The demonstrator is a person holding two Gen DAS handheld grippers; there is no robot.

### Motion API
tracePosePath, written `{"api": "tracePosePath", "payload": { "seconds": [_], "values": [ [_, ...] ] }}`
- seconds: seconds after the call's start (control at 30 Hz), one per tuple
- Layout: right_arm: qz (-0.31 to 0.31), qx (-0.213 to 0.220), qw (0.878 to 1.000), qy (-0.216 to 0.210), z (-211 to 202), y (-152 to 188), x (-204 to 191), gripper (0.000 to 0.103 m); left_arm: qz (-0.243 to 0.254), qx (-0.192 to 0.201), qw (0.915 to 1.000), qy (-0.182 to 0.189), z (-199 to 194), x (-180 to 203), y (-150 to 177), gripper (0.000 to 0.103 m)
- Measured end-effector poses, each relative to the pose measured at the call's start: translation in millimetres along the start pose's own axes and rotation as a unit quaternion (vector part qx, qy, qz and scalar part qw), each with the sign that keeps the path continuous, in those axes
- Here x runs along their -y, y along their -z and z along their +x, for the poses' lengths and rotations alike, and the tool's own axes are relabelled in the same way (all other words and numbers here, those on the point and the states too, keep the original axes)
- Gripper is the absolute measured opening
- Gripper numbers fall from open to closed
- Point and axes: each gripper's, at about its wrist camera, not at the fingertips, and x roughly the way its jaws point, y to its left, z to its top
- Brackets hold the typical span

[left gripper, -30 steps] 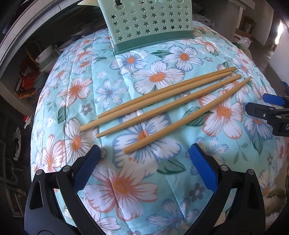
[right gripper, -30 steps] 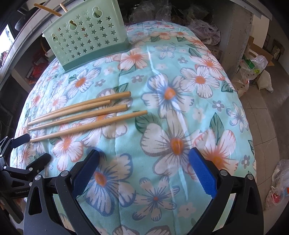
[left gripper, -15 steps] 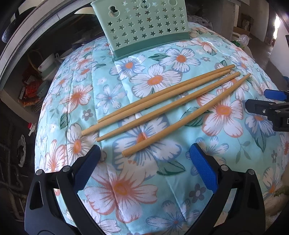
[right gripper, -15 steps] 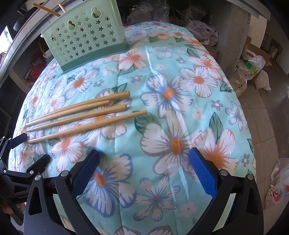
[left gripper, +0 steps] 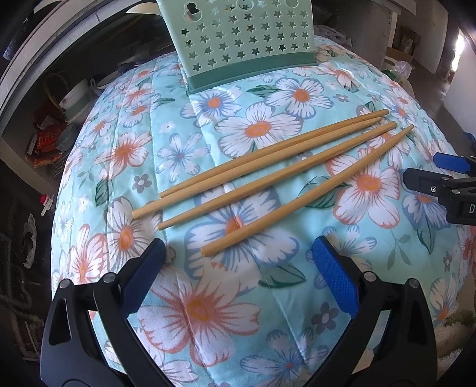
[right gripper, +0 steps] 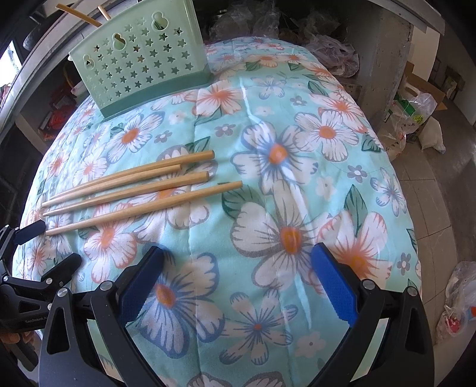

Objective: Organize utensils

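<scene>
Several wooden chopsticks (left gripper: 276, 169) lie side by side on the floral cloth; they also show in the right wrist view (right gripper: 134, 187). A green star-punched utensil basket (left gripper: 247, 38) stands behind them, also seen in the right wrist view (right gripper: 139, 65), with two chopsticks (right gripper: 78, 15) sticking out of it. My left gripper (left gripper: 238, 268) is open and empty, just short of the nearest chopstick's thick end. My right gripper (right gripper: 236, 271) is open and empty, to the right of the chopsticks. Each gripper shows at the edge of the other's view.
The floral cloth (left gripper: 208, 297) covers a raised surface. Shelves with bowls and clutter (left gripper: 68, 101) lie left. Plastic bags (right gripper: 416, 116) and boxes sit on the tiled floor to the right.
The left gripper has dipped back slightly toward the chopsticks, the basket rising in its view. The right gripper has barely moved. Both stay open.
</scene>
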Motion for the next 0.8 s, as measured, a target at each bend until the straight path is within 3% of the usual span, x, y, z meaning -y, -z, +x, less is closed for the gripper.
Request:
{"api": "tracePosePath", "payload": {
  "seconds": [0.47, 0.63, 0.8],
  "values": [
    [-0.004, 0.006, 1.000, -0.006, -1, 1, 1, 0.097, -0.001, 0.000, 1.0000, 0.002, 0, -1, 1, 0.096],
    [-0.001, 0.010, 1.000, -0.026, -3, 1, 6, 0.097, 0.000, 0.005, 1.0000, 0.000, -1, 0, 0, 0.096],
    [0.008, 0.009, 0.998, -0.062, -6, 0, 16, 0.097, 0.021, 0.048, 0.9986, -0.009, -17, 8, -1, 0.096]
  ]
}}
